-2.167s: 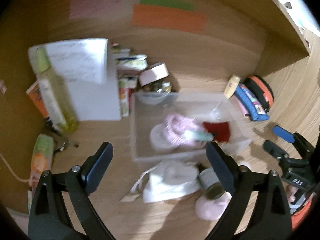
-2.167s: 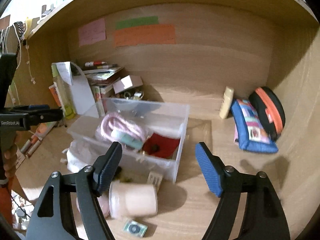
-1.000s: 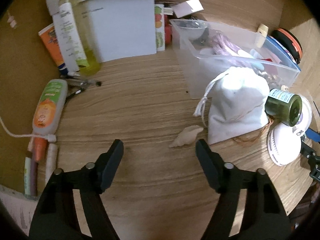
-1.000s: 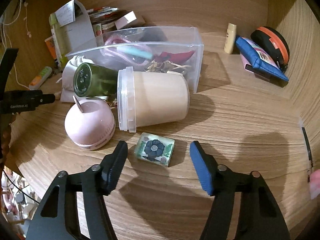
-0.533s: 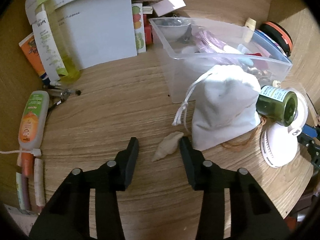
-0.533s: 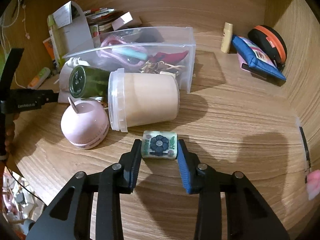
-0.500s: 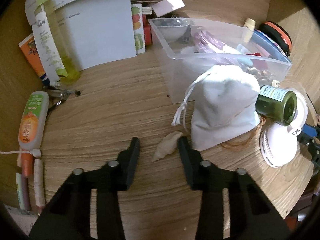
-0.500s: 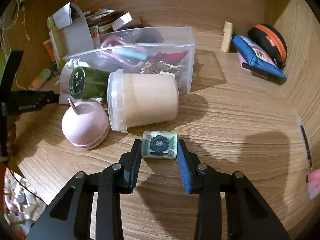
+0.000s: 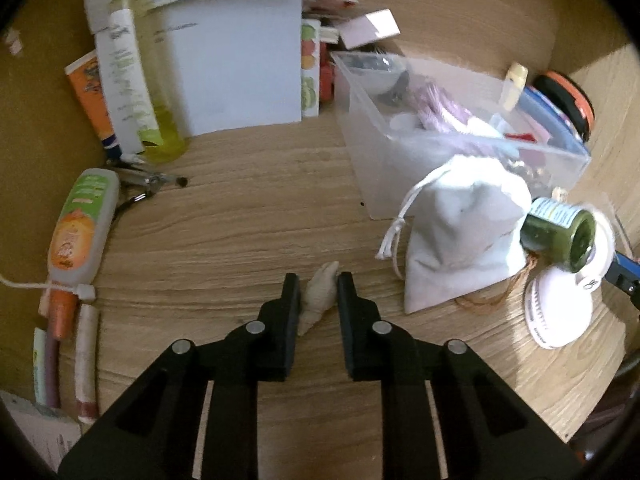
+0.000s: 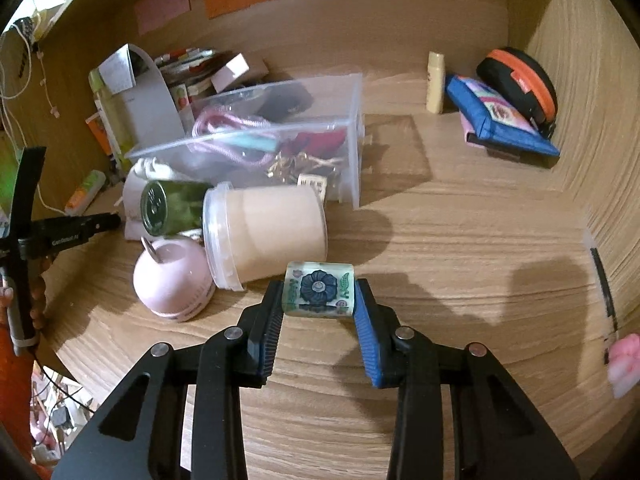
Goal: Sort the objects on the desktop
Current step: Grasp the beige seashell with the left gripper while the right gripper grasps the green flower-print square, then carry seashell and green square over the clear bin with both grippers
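L gripper (image 9: 318, 294) clamped on small pale shell (image 9: 320, 296), shell on wood desk (image 9: 224, 240), just left of white drawstring bag (image 9: 460, 240). R gripper (image 10: 319, 296) clamped on clear block w/ blue flower (image 10: 319, 289), block held just in front of beige tub (image 10: 266, 234) lying on side. Pink round gadget (image 10: 172, 280) & green jar (image 10: 172, 206) left of tub. Clear bin (image 10: 304, 128) behind, pink cord & red bits inside. Blue pouch (image 10: 500, 120) far right by back wall.
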Motion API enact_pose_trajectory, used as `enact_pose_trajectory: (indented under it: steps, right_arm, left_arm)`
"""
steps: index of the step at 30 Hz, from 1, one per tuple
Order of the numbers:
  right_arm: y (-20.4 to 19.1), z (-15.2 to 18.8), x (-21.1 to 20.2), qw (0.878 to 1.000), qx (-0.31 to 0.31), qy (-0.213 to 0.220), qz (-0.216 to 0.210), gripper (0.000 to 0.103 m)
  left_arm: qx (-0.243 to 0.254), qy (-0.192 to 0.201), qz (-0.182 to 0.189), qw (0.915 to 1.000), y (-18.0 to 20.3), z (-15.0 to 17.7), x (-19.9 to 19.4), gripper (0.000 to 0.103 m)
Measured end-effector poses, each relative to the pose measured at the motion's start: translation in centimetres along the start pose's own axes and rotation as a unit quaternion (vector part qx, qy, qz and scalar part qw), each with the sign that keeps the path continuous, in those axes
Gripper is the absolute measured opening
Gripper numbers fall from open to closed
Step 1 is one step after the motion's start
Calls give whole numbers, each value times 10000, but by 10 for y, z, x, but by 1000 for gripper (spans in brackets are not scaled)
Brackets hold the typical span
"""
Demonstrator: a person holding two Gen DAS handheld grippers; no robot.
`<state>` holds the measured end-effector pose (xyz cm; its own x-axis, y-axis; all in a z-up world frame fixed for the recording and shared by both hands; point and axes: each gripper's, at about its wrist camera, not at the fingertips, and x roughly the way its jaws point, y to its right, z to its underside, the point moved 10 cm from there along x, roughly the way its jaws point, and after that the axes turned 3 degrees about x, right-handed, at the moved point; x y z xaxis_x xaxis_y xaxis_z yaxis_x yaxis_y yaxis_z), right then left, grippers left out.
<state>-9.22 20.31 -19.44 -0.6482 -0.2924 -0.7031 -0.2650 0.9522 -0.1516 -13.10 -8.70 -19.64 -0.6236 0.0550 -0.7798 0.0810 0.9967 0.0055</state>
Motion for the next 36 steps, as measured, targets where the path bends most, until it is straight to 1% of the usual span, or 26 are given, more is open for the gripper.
enact_pose_trajectory:
  steps: [3,9,15,20,24,30,36]
  right_arm:
    - [0,-7,-7,9999,-32,108,3,32]
    - [-1,-29,-22,9992,-92,379,-26,32]
    - [-2,-57,-32,9976,-199,659,-38,32]
    - [-6,-83,-39,9953,-362,893,-82,32]
    - [-7,-103,-36,9938,-398,1011,-214,32]
    - [-9,-133,-24,9922,-386,1122,-383,32]
    - [-16,-146,-8,9917,-486,1074,-507,32]
  left_arm:
    - [-109,174,-97,9997,-3,-2,-15,18]
    - [-238,503,-77,9984,-1,-12,-45,18]
    - [-349,773,55,9964,8,-24,-66,18]
    - [-365,980,152,9944,19,-38,-79,18]
    - [-319,1227,102,9919,28,-57,-90,18]
    - [-317,1282,200,9910,42,-81,-89,18]
    - [-278,1234,256,9916,52,-100,-74,18]
